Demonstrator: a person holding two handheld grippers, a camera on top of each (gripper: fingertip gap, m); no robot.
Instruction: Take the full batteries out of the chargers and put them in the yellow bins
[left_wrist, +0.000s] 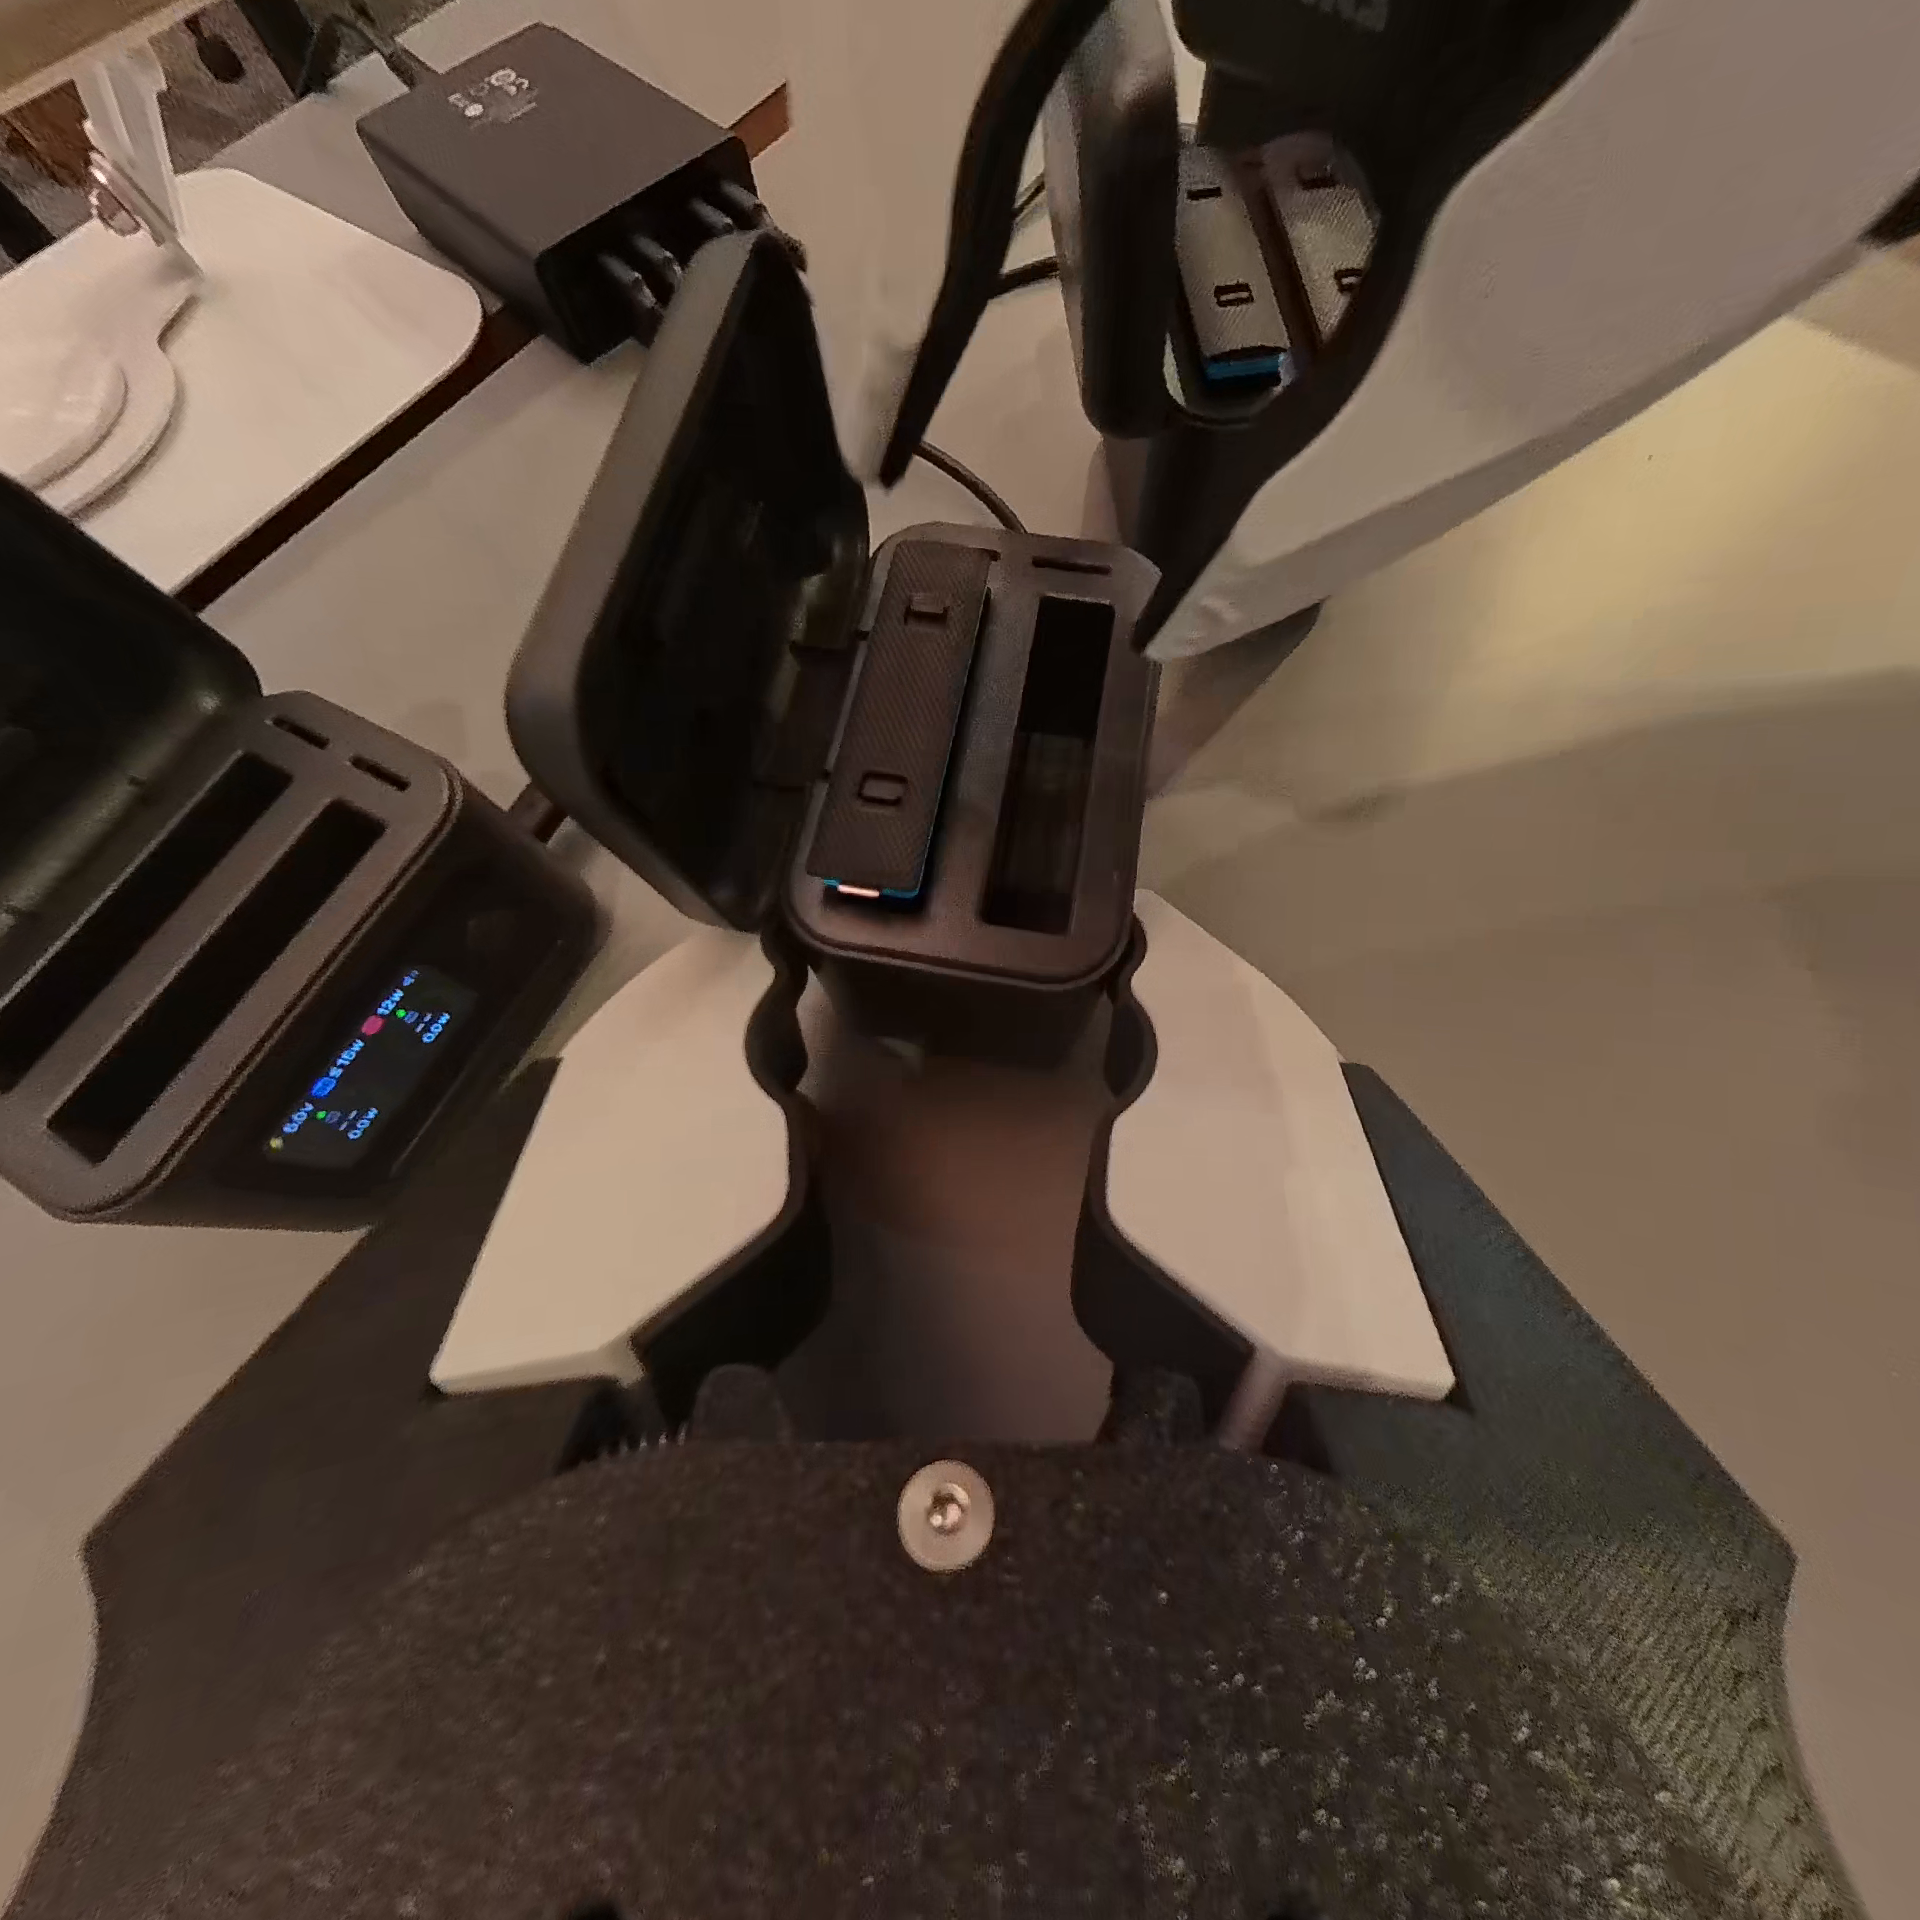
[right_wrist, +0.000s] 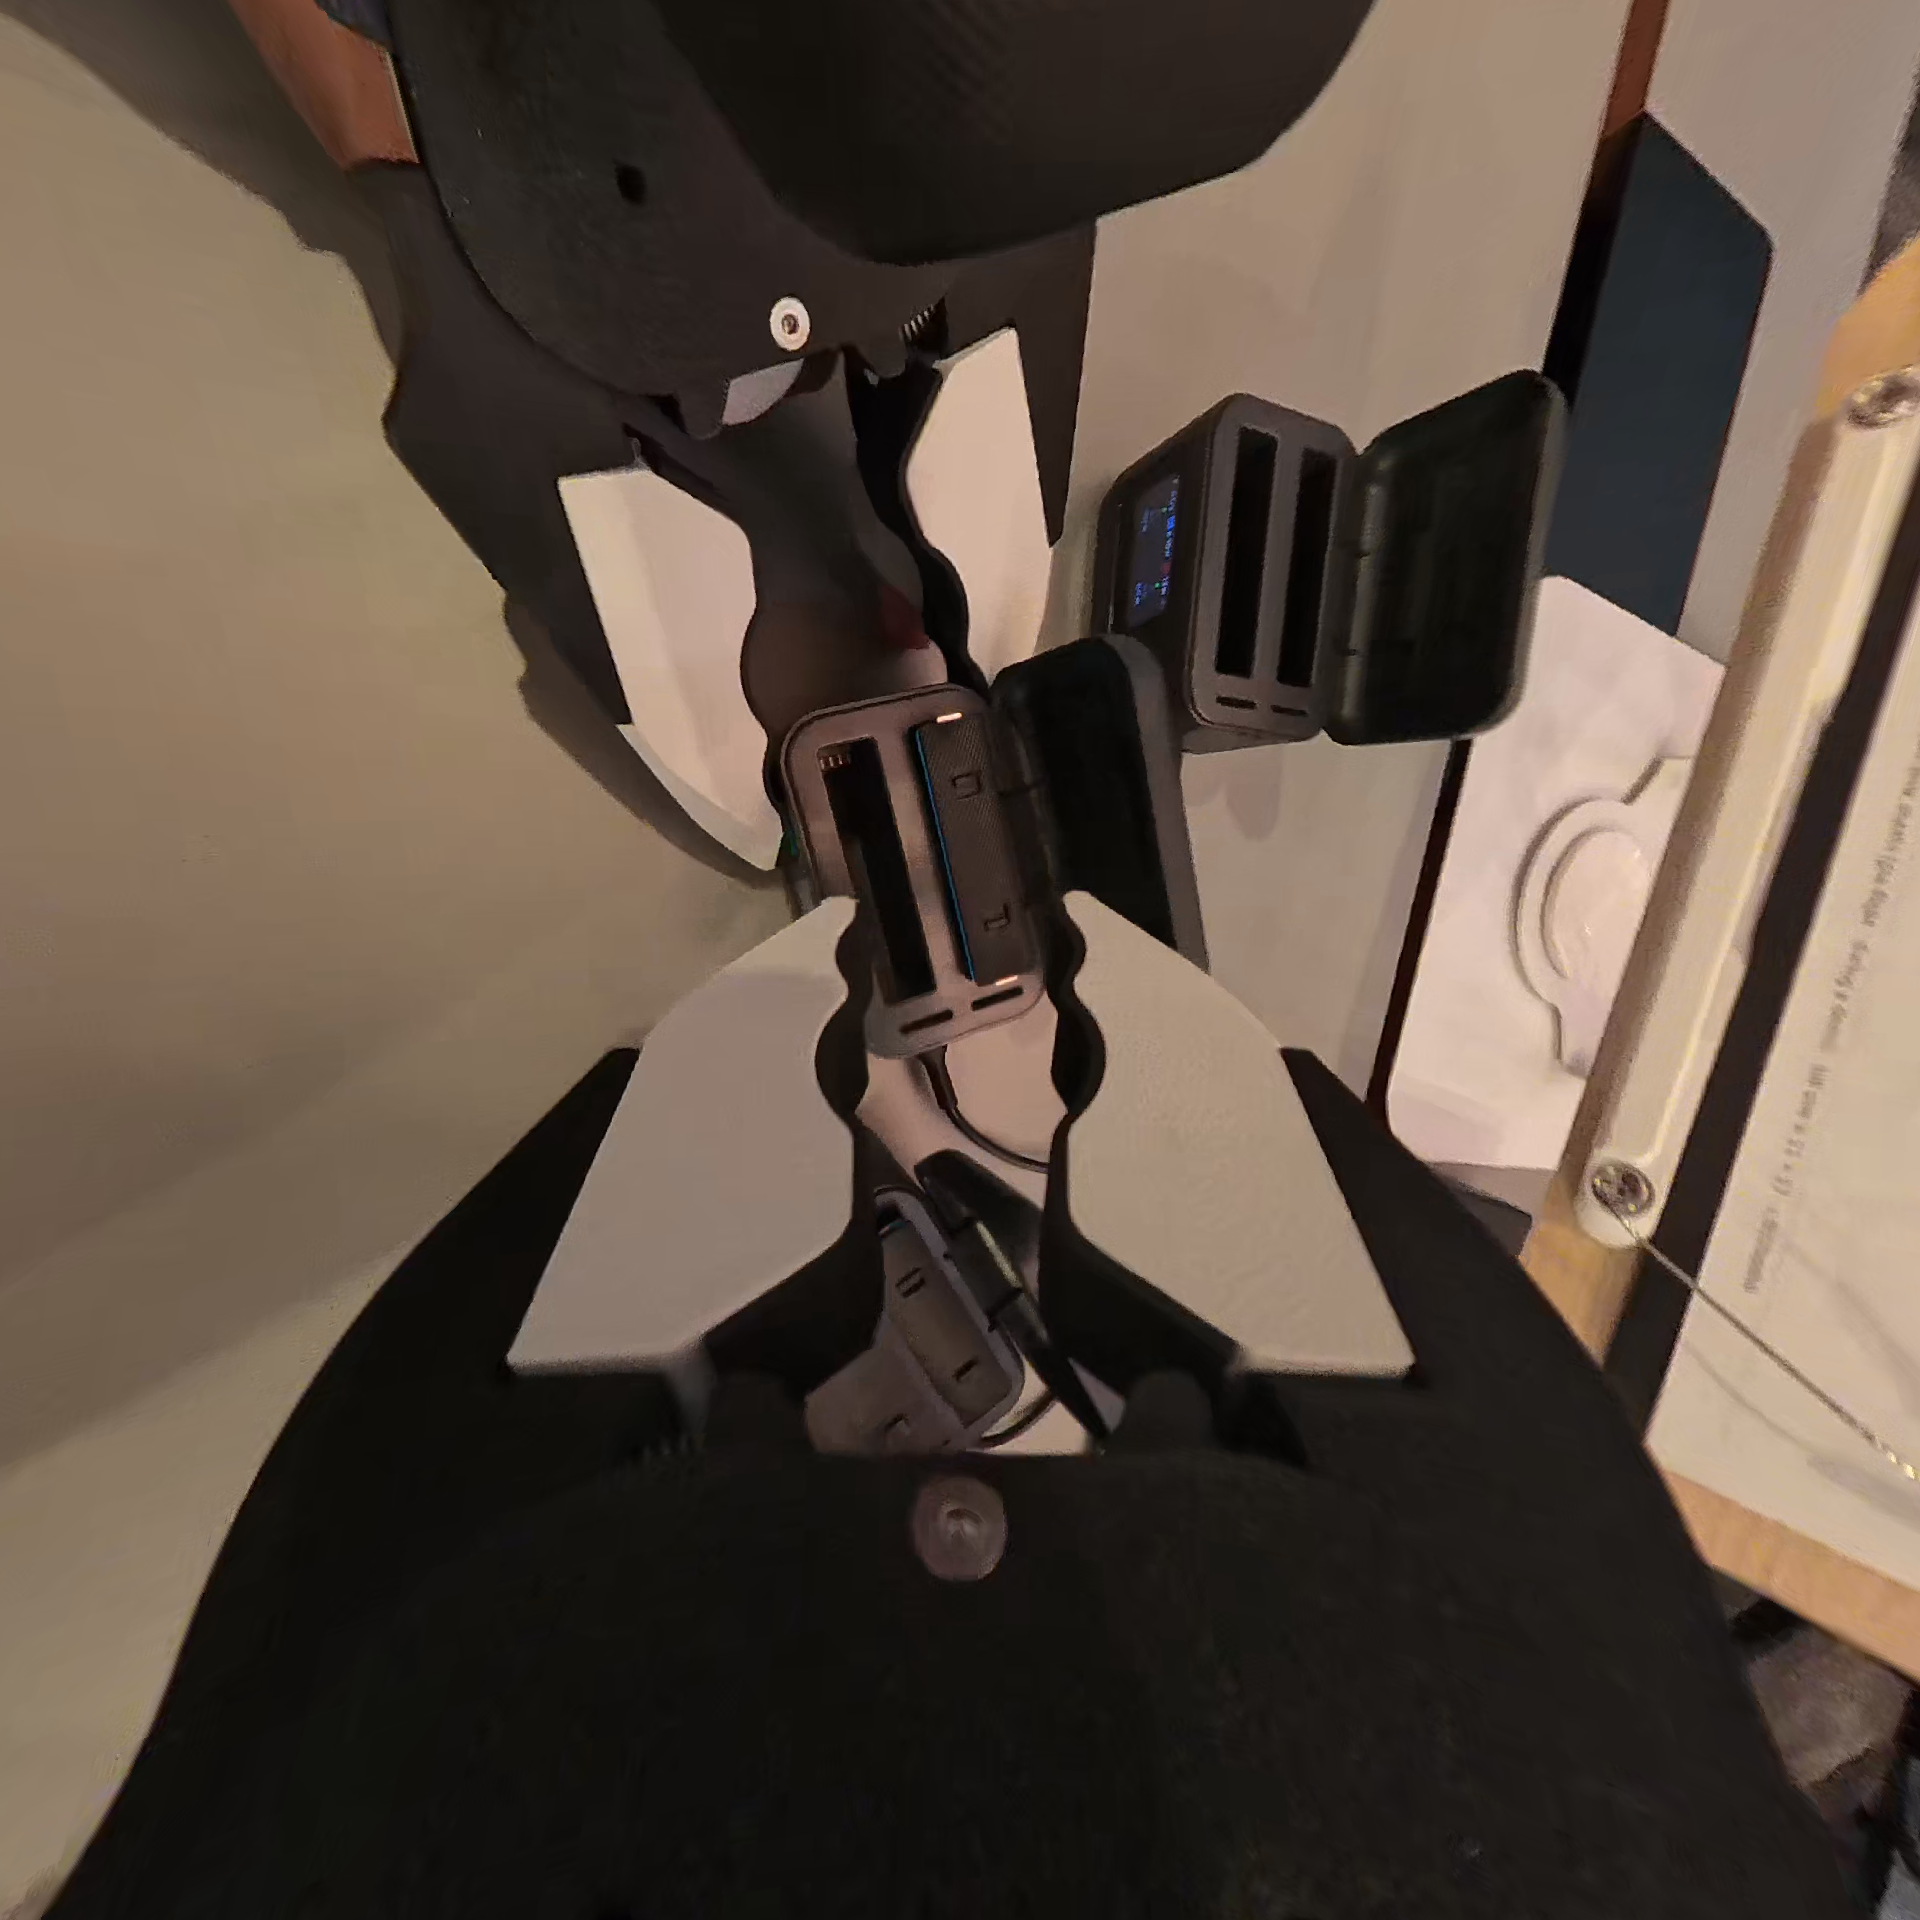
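A black two-slot charger (left_wrist: 956, 935) stands with its lid (left_wrist: 707, 582) open. One black battery (left_wrist: 899, 727) with a blue edge sits in a slot; the slot beside it is empty. My left gripper (left_wrist: 951, 982) is shut on the charger's body from the near end. My right gripper (right_wrist: 961, 920) is open and empty, its fingers on either side of the same charger (right_wrist: 914, 862) at the opposite end, near the battery (right_wrist: 971, 862). Its white finger (left_wrist: 1455, 416) shows in the left wrist view. No yellow bin is in view.
A second open charger (left_wrist: 239, 935) with two empty slots and a lit display stands to the left. A third charger (left_wrist: 1236, 270) holding two batteries stands behind, under my right gripper. A black power adapter (left_wrist: 551, 156), cables and a white pad (left_wrist: 208, 312) lie beyond. A wooden frame (right_wrist: 1714, 831) is nearby. My hands' fingertips stand some 7 cm from each other.
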